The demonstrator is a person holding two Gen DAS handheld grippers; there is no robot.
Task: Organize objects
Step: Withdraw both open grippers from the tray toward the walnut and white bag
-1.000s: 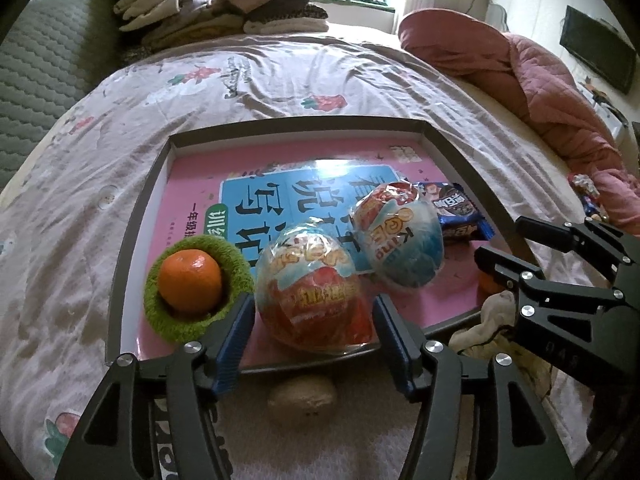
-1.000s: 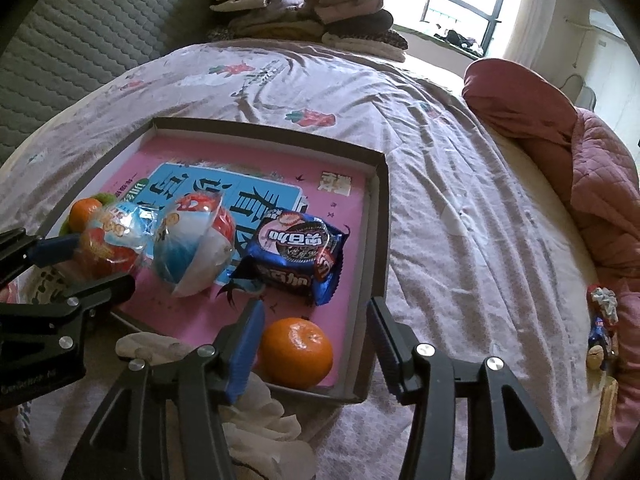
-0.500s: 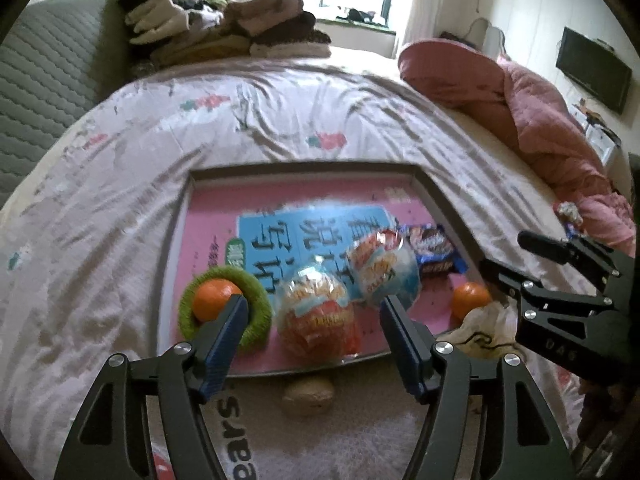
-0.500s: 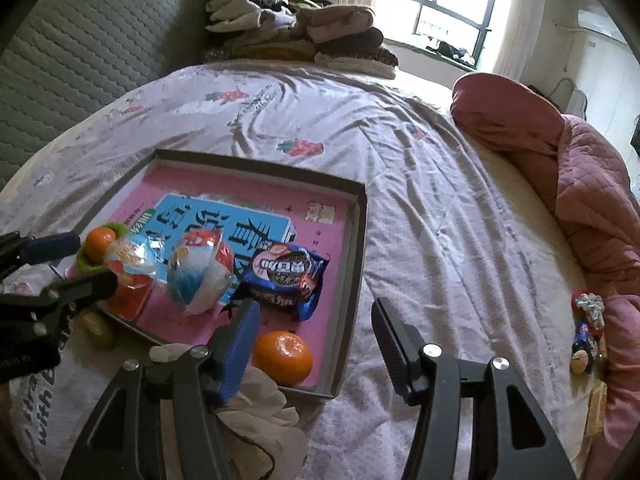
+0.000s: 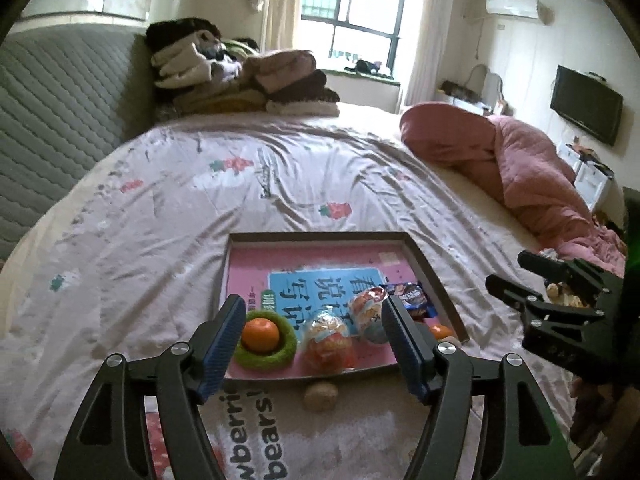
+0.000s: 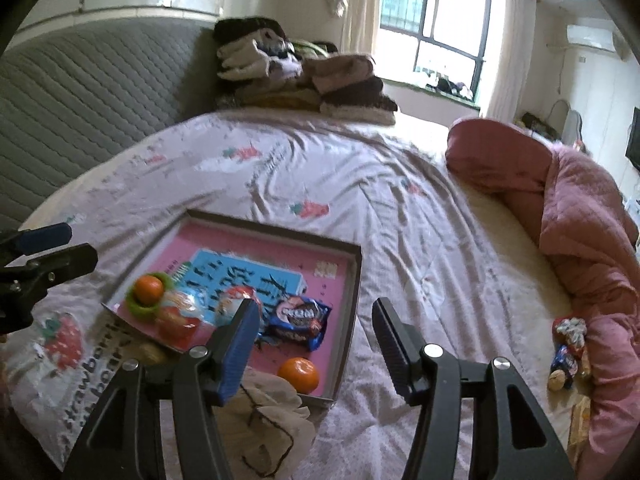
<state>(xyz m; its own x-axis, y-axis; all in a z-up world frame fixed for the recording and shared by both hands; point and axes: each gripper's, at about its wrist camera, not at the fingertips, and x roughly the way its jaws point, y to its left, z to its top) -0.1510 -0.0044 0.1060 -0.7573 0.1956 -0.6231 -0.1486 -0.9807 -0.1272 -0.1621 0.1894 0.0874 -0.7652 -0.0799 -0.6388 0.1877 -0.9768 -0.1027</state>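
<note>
Grey quilted headboard [image 5: 60,112], bright barred window [image 5: 352,20], wall television [image 5: 586,104], air conditioner [image 5: 516,10]

Both wrist views downward (shared tray [image 5: 430,270])

Tray [image 5: 434,276]: shallow, dark-rimmed, pink-lined, flat on bedspread. Contents:
- tangerine [image 5: 260,335] seated in green ring [image 5: 280,354], near-left corner;
- two foil-wrapped egg toys [image 5: 329,346], near centre, side by side;
- blue biscuit packet [image 6: 298,317], right;
- loose tangerine [image 6: 298,374], near-right corner.
</note>
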